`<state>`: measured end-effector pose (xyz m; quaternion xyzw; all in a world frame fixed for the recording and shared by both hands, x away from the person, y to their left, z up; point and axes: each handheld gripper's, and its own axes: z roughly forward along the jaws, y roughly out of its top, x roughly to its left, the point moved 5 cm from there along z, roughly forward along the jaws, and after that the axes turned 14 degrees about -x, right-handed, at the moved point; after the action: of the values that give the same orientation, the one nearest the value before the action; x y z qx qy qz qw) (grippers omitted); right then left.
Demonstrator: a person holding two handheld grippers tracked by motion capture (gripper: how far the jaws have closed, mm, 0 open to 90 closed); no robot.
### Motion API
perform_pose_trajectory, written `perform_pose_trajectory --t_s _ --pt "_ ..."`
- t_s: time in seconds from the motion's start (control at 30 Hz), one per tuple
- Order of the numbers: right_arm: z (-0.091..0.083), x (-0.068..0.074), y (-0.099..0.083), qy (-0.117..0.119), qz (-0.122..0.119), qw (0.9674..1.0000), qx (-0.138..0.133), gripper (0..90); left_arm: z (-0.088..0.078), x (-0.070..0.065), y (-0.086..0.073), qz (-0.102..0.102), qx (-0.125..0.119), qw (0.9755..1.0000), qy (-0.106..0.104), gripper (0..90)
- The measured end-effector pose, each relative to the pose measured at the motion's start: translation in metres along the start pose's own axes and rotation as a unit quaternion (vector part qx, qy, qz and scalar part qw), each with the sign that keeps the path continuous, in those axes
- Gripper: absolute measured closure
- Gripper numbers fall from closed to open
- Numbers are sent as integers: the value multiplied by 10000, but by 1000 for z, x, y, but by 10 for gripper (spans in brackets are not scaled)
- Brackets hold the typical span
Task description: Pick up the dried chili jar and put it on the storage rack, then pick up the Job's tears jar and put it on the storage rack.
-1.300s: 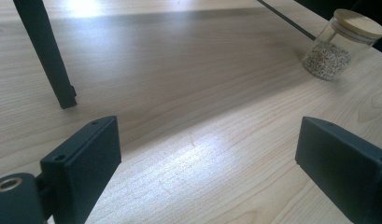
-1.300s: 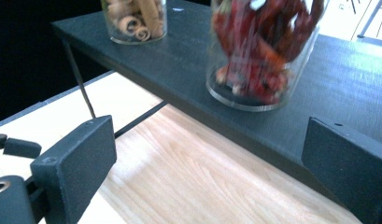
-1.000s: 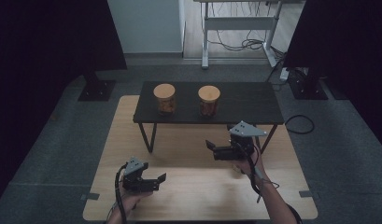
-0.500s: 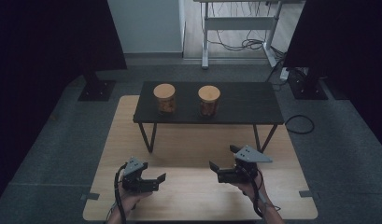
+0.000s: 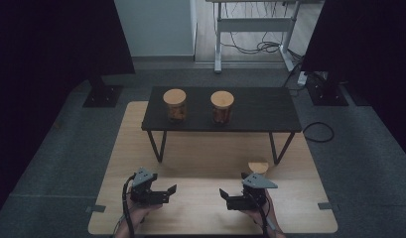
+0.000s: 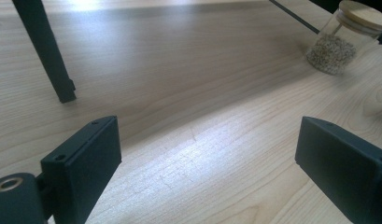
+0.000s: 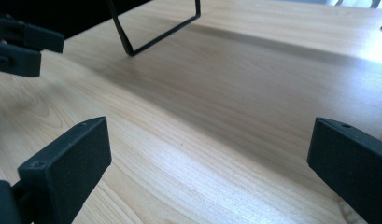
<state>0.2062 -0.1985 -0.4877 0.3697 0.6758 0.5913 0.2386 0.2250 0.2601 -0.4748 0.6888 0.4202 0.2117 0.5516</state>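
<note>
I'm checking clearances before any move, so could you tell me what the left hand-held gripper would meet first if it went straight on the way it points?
Probably nothing soon: the left hand-held gripper looks along bare board; the jar sits off to one side.

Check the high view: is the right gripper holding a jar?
No, the right gripper is open and empty; the nearest jar stands apart on the board behind it.

From high above we look forward and down on the pale wooden tabletop (image 5: 210,163) and both grippers. Riding the left gripper (image 6: 207,154), we skim low and close over the wood toward a jar (image 6: 340,44) beyond it. On the right gripper (image 7: 209,163) we face across the same boards to the left gripper (image 7: 20,44).
</note>
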Motion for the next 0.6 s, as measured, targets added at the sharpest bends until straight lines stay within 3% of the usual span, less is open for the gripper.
perform_pose_trajectory --t_s 0.6 --pt "2 2 -6 -70 20 9998 195 0 0 0 0 -6 18 10000 -36 66"
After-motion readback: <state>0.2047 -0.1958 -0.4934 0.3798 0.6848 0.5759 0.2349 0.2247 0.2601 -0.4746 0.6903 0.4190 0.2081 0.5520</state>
